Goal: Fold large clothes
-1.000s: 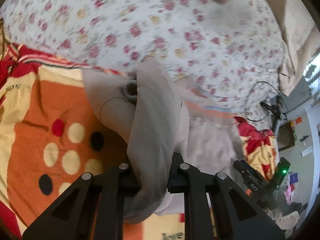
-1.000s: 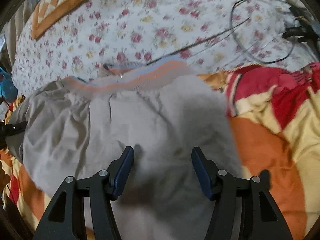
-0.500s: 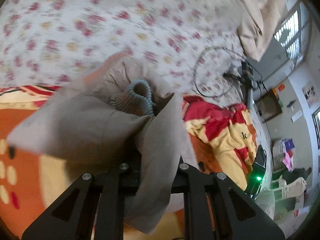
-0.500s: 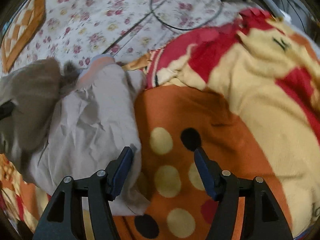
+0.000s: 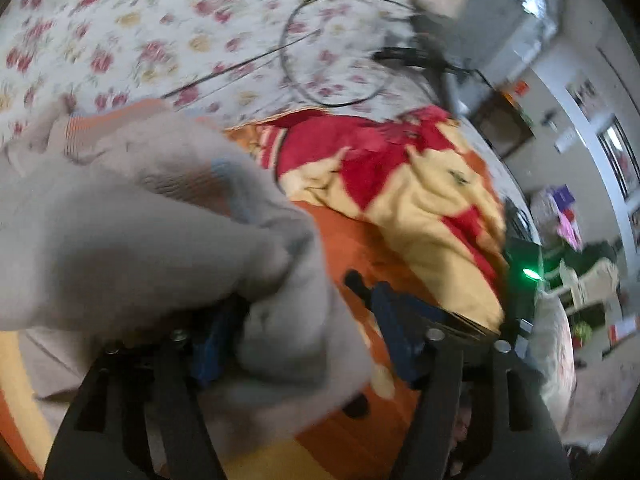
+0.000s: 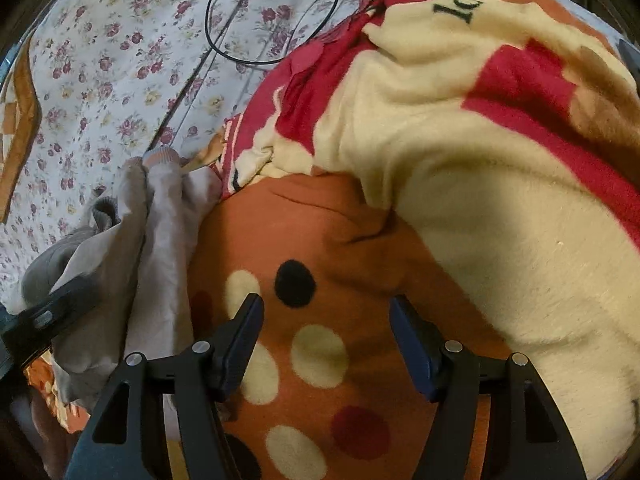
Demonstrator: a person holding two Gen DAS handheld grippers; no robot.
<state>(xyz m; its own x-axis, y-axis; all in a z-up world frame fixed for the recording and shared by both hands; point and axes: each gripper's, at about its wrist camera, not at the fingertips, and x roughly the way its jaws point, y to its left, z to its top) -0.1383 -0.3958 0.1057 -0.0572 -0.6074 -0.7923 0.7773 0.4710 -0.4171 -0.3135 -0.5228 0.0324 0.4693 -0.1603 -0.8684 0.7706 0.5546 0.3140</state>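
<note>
Item: grey cotton garment with orange-and-blue ribbed trim [image 5: 152, 216], bunched on the orange, red and cream fleece blanket with round spots [image 6: 360, 240], at that blanket's left edge, one cuff reaching onto the white floral-print bedsheet [image 6: 112, 60]

Left gripper [image 5: 304, 332]: blue-padded jaws spread apart; a grey fold is draped over and between them, touching the left finger [image 5: 212, 340]; whether it is pinched cannot be told (blurred)

Right gripper [image 6: 326, 340]: jaws wide apart, nothing held, over the blanket's spotted orange part, garment to its left

Thin black looped cable [image 6: 240, 20]: on the bedsheet, beyond the blanket
</note>
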